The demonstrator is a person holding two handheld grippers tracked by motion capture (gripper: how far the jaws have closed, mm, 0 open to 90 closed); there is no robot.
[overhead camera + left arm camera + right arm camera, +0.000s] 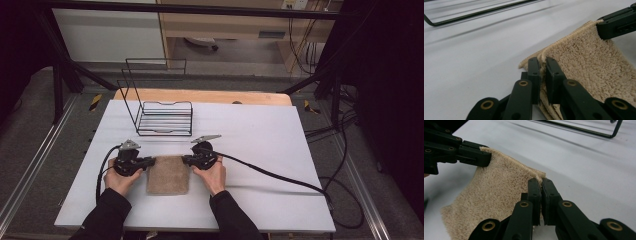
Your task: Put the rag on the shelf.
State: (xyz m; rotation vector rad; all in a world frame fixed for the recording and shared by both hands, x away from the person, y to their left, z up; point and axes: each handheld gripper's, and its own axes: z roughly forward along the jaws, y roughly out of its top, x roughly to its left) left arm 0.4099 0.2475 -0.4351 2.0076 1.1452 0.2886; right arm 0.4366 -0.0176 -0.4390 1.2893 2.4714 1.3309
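A folded beige towel (168, 175) lies on the white table (260, 145) near its front edge. My left gripper (150, 161) is shut on the towel's far left corner, and my right gripper (186, 160) is shut on its far right corner. In the left gripper view the jaws (542, 62) pinch the doubled towel edge (586, 62), and the right gripper (616, 25) holds the other corner. In the right gripper view the jaws (541, 182) clamp the towel (496, 190), with the left gripper (461, 152) on the opposite corner. The held edge is lifted slightly off the table.
A black wire rack (165, 117) stands on the table just beyond the towel, a little to the left. Its base wire shows as a dark bar (474, 13) in the left gripper view. Black cables (280, 177) trail from the right gripper across the table's right side.
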